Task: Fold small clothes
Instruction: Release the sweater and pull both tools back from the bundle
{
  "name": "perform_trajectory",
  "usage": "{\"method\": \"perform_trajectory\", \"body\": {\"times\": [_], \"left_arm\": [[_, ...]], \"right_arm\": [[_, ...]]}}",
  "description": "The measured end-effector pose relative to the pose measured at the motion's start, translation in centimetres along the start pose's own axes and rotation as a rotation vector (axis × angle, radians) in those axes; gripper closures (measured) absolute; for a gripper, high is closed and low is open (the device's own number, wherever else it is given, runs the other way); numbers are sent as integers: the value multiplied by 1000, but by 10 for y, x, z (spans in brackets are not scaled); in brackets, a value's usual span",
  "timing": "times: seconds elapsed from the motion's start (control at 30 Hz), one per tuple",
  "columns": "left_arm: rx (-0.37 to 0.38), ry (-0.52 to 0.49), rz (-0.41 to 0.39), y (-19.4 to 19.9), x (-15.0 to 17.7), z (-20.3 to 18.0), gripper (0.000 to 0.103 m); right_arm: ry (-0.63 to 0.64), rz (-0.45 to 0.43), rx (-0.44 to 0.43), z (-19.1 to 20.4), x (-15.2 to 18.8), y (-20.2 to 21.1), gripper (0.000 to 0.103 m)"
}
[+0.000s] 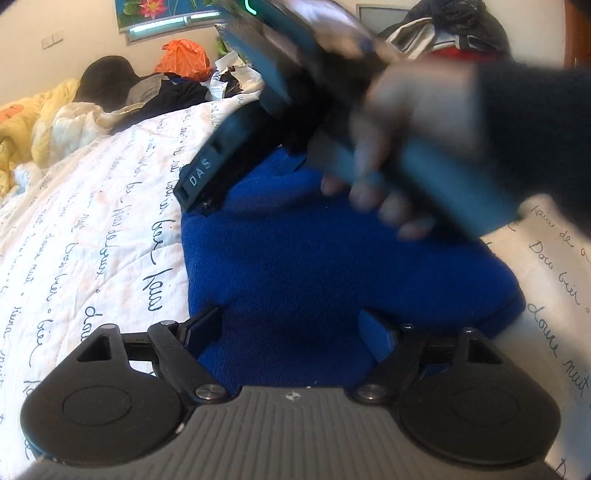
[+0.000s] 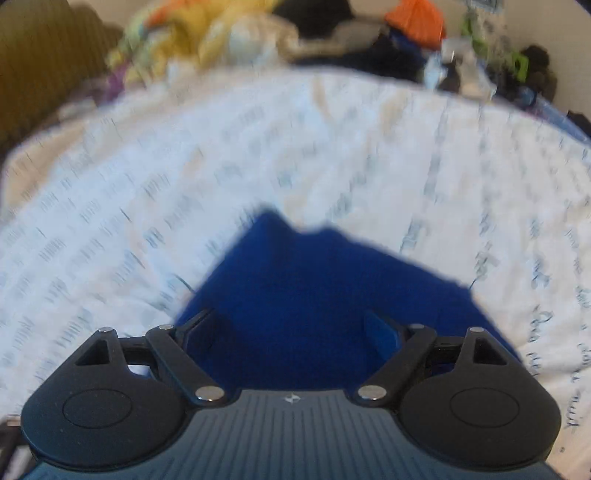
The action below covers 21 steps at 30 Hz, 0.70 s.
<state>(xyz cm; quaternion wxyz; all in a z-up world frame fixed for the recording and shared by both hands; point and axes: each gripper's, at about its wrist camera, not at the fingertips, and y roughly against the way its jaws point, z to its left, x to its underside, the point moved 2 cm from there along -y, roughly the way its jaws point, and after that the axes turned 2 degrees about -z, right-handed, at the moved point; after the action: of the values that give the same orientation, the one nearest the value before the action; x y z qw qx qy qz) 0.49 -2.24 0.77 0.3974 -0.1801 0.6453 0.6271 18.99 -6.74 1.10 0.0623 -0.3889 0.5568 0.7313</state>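
A small royal-blue knitted garment lies on a white bedspread with handwriting print. My left gripper is open, its fingers wide apart just above the near part of the garment. The right gripper's body, held in a hand with a dark sleeve, crosses the left wrist view above the garment's far side and is blurred. In the right wrist view the right gripper is open over the same blue garment, which ends in a peaked edge ahead; the view is motion-blurred.
A heap of clothes, a yellow quilt and an orange bag lie at the far edge of the bed. More dark clothes are piled at the far right. A wall stands behind.
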Motion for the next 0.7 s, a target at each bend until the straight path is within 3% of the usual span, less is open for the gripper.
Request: {"method": "perform_trajectory", "body": {"times": [0.07,0.17,0.23,0.33,0.4,0.47,0.6,0.63,0.67,0.7], "left_arm": [[6,7,-8,0,3,3,20],[6,38,-9,9,4,10,22],[8,54,-25,22,8,17,26],[33,105,-8,33,15,33,25],[61,161,35,32,21,46,25],[108,252,73,31,21,60,26],[255,456,114,21,19,82,25],[259,470,115,18,17,84,27],[247,471,119,15,14,83,42],[224,462,131,13,11,83,69]], "right_arm": [[10,-88,-2,-11,6,-8,0],[-3,-58,30,-8,1,0,0],[-58,-99,54,-10,8,26,0],[-147,-243,-25,-22,44,86,0],[-178,-239,-38,-31,73,111,0],[-217,-232,6,-42,101,130,0],[-491,-167,-129,-82,146,150,0],[-520,-141,-169,-86,153,147,12],[-521,-112,-182,-87,157,141,61],[-505,-70,-168,-85,160,135,88]]}}
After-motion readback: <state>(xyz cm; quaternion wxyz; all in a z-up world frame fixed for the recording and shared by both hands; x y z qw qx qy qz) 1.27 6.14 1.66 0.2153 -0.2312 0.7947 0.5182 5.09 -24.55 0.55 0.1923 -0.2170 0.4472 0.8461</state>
